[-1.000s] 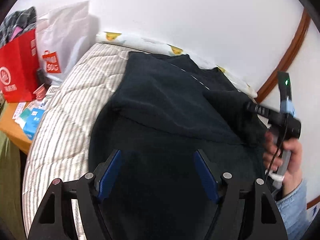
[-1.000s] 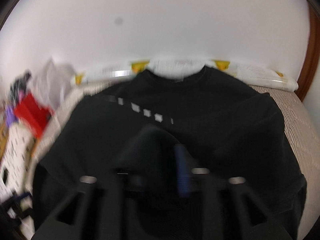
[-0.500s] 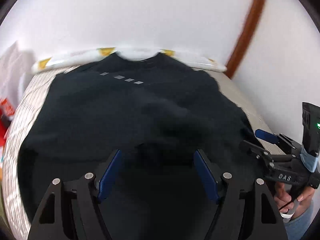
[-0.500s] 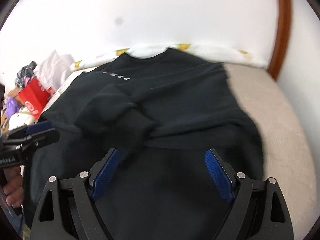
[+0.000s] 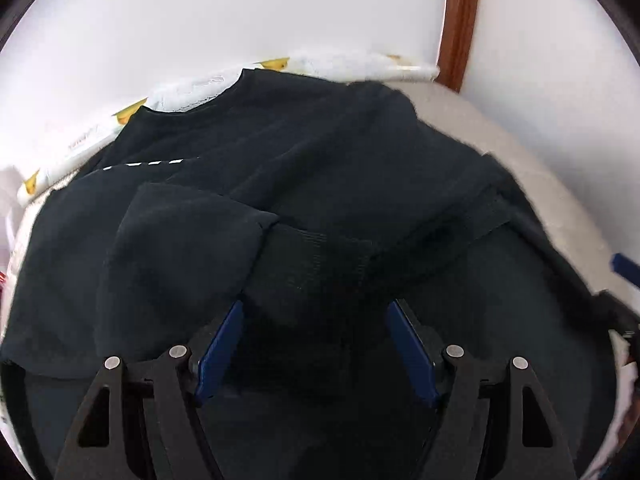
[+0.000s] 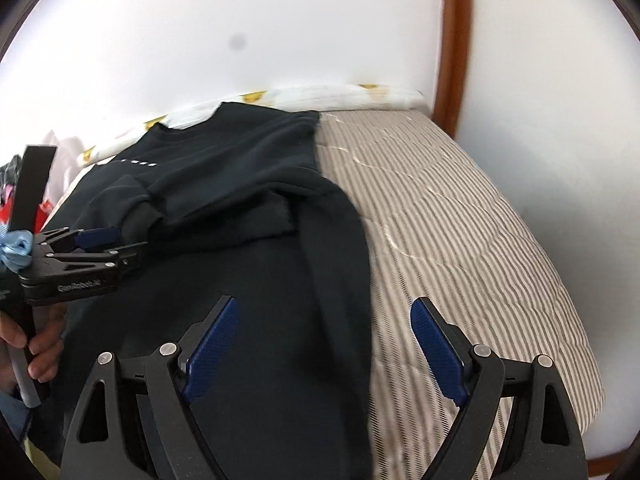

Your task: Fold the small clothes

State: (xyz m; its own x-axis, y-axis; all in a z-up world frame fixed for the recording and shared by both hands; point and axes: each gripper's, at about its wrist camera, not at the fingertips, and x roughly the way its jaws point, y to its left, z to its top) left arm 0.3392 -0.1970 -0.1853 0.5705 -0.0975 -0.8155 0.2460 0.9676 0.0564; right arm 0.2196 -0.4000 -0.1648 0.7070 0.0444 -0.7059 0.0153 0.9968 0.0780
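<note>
both grippers point(image 5: 316, 344) point(image 6: 324, 344) gape over dark sweatshirt point(image 6: 240, 184), sleeves folded in.

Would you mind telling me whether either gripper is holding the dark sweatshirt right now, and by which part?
Nothing is held. The left gripper and right gripper both stand open above the sweatshirt, which lies on the bed.

Each black two-finger gripper, the left point(image 5: 316, 344) and the right point(image 6: 324, 348), has angular open-framed arms with triangular cut-outs, silver round screw heads at the joints and textured blue pads point(image 6: 210, 350). White "GenRobot.AI" lettering marks the left gripper's body in the right wrist view, with light blue cloth point(image 6: 16, 246) bunched beside it.
</note>
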